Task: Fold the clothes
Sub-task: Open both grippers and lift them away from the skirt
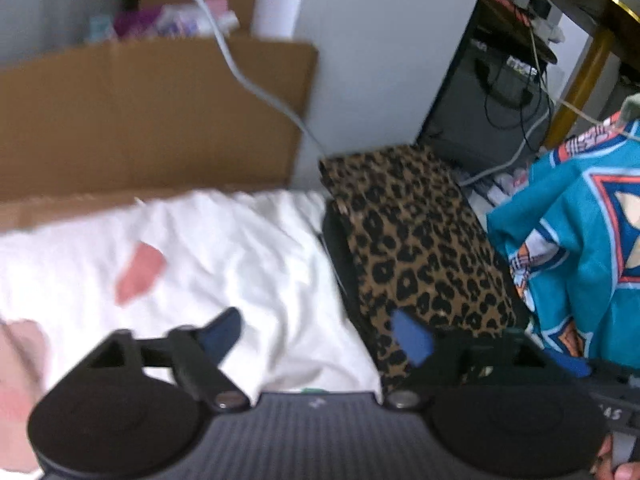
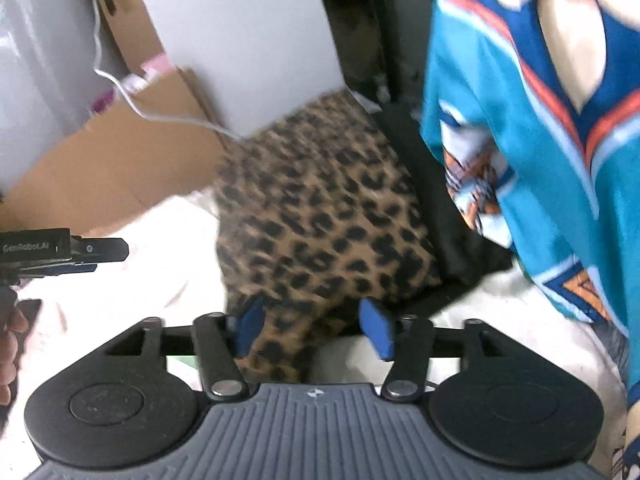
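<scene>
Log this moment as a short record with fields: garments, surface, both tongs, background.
folded garment: leopard-print cloth, lying flat on a dark item
unfolded garment: teal jersey, bunched to the right of the leopard piece
surface: white sheet with pink patches
left tongs: open, nothing between the pads
right tongs: open, over the leopard cloth's near edge, not gripping
background: cardboard box, white cable

Leopard-print cloth (image 1: 416, 240): soft, matt, short nap, folded flat. White sheet (image 1: 224, 248): matt woven cloth, creased. Teal jersey (image 2: 532, 152): smooth cloth with a slight sheen, printed panels. Cardboard box (image 1: 152, 112): plain brown paperboard, dull. Left gripper (image 1: 320, 336): matt black plastic arms, blue rubbery pads (image 1: 412, 338), bright metal pivot pins, ribbed grey plastic housing.
</scene>
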Available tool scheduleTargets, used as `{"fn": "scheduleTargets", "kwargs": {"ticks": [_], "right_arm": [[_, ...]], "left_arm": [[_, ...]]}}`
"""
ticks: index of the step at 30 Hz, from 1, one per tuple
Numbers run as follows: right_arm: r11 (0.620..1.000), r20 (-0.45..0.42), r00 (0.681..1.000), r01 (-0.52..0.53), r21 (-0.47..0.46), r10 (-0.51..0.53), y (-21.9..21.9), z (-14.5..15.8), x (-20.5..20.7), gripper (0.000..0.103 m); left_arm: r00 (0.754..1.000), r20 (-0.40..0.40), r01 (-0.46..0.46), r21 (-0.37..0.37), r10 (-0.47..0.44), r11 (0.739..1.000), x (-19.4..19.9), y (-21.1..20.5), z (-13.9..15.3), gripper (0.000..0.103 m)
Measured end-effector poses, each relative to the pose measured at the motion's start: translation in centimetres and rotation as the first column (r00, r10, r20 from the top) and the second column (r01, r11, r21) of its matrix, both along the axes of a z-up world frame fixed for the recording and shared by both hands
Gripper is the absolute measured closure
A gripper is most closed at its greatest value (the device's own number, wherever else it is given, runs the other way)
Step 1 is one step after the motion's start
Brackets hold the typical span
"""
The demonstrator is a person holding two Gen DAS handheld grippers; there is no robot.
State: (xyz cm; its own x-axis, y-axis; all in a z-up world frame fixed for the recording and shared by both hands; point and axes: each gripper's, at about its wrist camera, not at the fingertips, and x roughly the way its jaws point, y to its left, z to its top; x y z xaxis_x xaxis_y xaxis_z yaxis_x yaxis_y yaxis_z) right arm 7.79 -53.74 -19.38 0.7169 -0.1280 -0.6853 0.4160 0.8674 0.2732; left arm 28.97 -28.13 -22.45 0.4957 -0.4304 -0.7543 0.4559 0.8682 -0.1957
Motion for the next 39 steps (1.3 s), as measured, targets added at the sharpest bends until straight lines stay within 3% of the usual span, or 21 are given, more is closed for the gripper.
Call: {"fn": "scheduleTargets", "kwargs": {"ticks": [4, 8, 12, 19, 27, 36, 39], "right_arm": [[0.998, 0.023, 1.0, 0.012, 0.055, -0.013, 1.4, 3.6, -0.5, 0.022], [0.999, 0.018, 0.999, -0.036, 0.021, 0.036, 3.6, 7.6, -1.1, 0.015], [0.999, 0.031, 0.999, -0.038, 0.01, 0.038, 5.2, 11.7, -2.2, 0.014], [0.999, 0.047, 0.998, 0.03, 0.038, -0.032, 6.9, 17.8, -5.2, 0.013], [0.983, 0.088, 0.988, 0.117, 0.14, -0.13, 9.8, 25.4, -10.0, 0.013], [0.983, 0.181, 0.972, 0.126, 0.135, -0.15, 15.2, 31.9, -15.0, 0.011], [0.988, 0.201, 0.969, 0.131, 0.085, -0.146, 16.8, 33.1, -15.9, 0.01]], "left_arm": [[0.999, 0.016, 0.029, 0.081, -0.03, 0.996, -0.9, 0.8, 3.6, 0.008], [1.0, 0.007, 0.029, 0.127, -0.03, 0.991, -2.2, 1.9, 6.7, 0.007], [1.0, -0.009, -0.008, 0.117, 0.009, 0.993, -3.8, 3.4, 9.8, 0.007], [0.999, 0.032, 0.013, 0.125, -0.017, 0.992, -7.9, 5.6, 15.9, 0.004], [0.995, 0.099, -0.023, 0.049, 0.018, 0.999, -13.3, 9.2, 24.0, 0.001], [0.989, 0.111, -0.108, 0.059, 0.101, 0.992, -19.3, 14.2, 29.5, 0.001], [0.987, 0.114, -0.123, 0.047, 0.117, 0.991, -20.9, 15.7, 30.3, 0.001]]}}
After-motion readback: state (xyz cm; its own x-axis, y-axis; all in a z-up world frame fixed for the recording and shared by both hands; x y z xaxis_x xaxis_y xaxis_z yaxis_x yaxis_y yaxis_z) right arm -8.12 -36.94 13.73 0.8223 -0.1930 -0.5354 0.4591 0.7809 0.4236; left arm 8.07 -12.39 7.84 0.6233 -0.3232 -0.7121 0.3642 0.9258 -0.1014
